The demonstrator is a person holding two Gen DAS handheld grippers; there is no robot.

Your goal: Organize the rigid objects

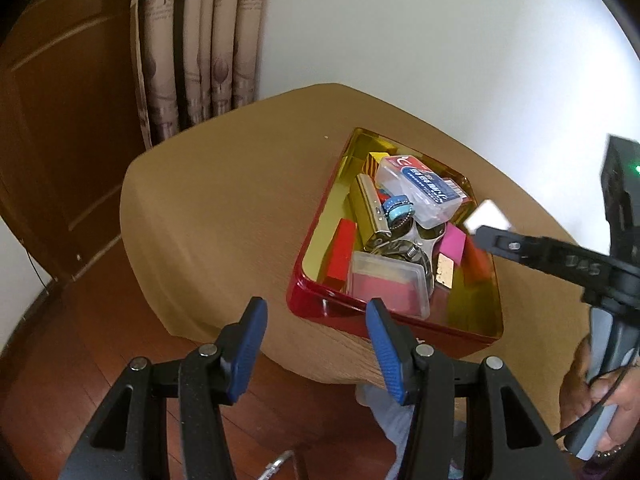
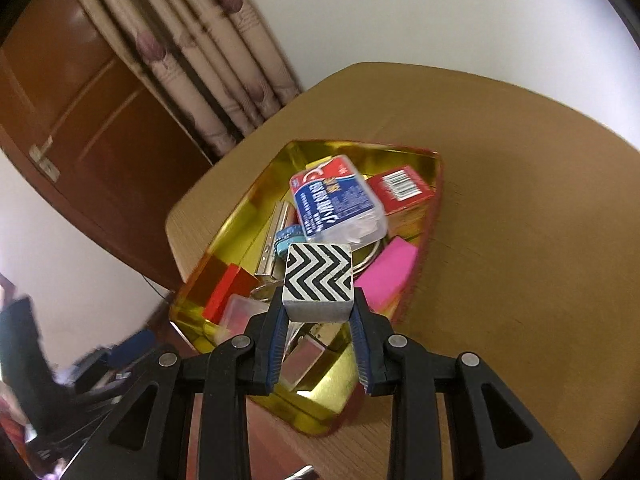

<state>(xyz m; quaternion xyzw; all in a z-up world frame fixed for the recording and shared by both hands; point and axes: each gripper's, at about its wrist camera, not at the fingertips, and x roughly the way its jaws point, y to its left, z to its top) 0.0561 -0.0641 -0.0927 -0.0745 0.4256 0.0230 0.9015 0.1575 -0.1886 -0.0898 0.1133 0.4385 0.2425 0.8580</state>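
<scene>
A red tin tray (image 1: 304,300) with a gold inside (image 2: 320,390) stands on the brown table and holds several small rigid items: a clear plastic box with a blue label (image 1: 420,188) (image 2: 336,204), red blocks (image 1: 342,252), a pink block (image 2: 388,272), metal pieces. My right gripper (image 2: 318,312) is shut on a white block with black zigzag stripes (image 2: 318,276) and holds it over the tray; in the left wrist view the block (image 1: 488,216) shows at the gripper's tip above the tray's right side. My left gripper (image 1: 316,332) is open and empty at the tray's near edge.
The brown table (image 1: 224,208) is round-cornered, with wooden floor (image 1: 60,340) below its near edge. A curtain (image 1: 200,40), a wooden door (image 1: 60,120) and a white wall stand behind. Dark clutter (image 2: 60,380) lies at the lower left of the right wrist view.
</scene>
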